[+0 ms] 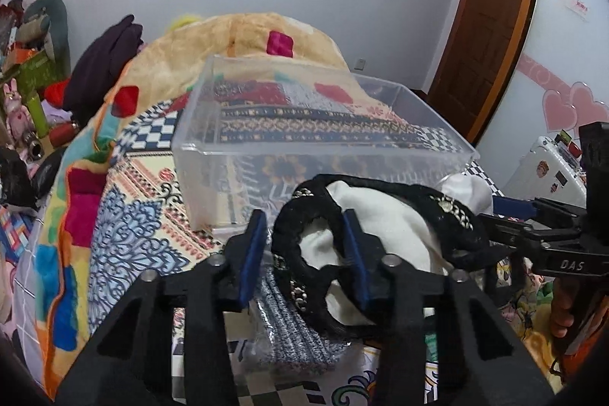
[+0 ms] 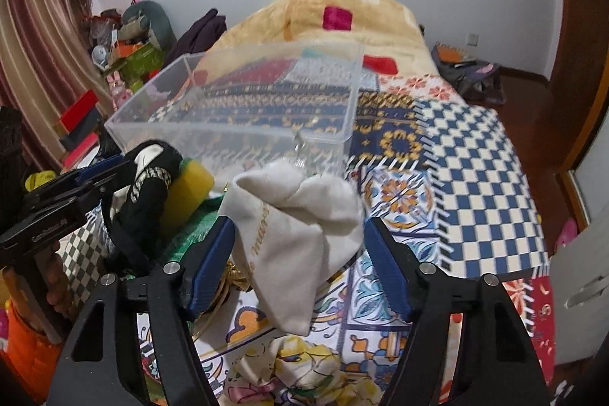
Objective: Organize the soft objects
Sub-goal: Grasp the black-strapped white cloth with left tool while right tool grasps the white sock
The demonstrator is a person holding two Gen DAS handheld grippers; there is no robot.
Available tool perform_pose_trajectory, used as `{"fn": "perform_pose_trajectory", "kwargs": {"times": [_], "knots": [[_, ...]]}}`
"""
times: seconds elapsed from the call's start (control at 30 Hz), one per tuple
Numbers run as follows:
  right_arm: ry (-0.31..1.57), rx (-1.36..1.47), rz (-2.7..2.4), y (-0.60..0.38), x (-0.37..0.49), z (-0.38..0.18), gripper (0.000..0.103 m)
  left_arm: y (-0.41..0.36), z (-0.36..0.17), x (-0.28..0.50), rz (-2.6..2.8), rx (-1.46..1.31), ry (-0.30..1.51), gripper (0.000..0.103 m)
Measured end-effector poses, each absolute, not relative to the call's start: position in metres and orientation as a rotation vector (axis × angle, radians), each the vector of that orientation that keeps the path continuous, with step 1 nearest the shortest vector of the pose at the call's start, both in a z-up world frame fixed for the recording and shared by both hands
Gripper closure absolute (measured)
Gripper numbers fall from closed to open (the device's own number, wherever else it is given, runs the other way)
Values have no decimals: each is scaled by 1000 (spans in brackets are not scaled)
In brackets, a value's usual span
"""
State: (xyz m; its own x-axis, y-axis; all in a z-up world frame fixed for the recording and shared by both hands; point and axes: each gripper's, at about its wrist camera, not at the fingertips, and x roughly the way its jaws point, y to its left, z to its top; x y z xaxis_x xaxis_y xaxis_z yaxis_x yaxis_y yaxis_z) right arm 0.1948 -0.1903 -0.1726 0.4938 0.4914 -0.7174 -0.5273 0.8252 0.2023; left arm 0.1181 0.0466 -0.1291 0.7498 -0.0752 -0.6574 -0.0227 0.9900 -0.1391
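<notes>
A clear plastic bin [image 1: 213,155] stands empty on the patterned bed; it also shows in the right wrist view [image 2: 335,143]. My left gripper [image 1: 306,250] has its blue fingers around the rim of a black-and-white trimmed cloth item [image 1: 384,215], jaws apart. That item also shows in the right wrist view [image 2: 148,177], beside a yellow sponge [image 2: 194,185]. My right gripper [image 2: 300,257] is open around a white cloth pouch [image 2: 297,227], which lies between its fingers. The right gripper also shows in the left wrist view [image 1: 533,212], jaw gap hidden there.
A grey knitted piece in plastic [image 1: 289,330] lies under the left gripper. A floral cloth [image 2: 304,371] lies near the right gripper. A beige blanket [image 1: 251,37] is heaped behind the bin. Clutter stands left of the bed [image 1: 34,71]. A wooden door [image 1: 491,6] is at right.
</notes>
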Motion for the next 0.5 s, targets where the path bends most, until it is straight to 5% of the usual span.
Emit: {"fn": "perform_pose_trajectory", "kwargs": {"times": [0.3, 0.5], "knots": [[848, -53, 643, -187, 192, -173, 91, 43, -124, 108, -27, -110, 690, 84], [787, -56, 639, -192, 185, -161, 94, 44, -98, 87, -34, -115, 610, 86]]}}
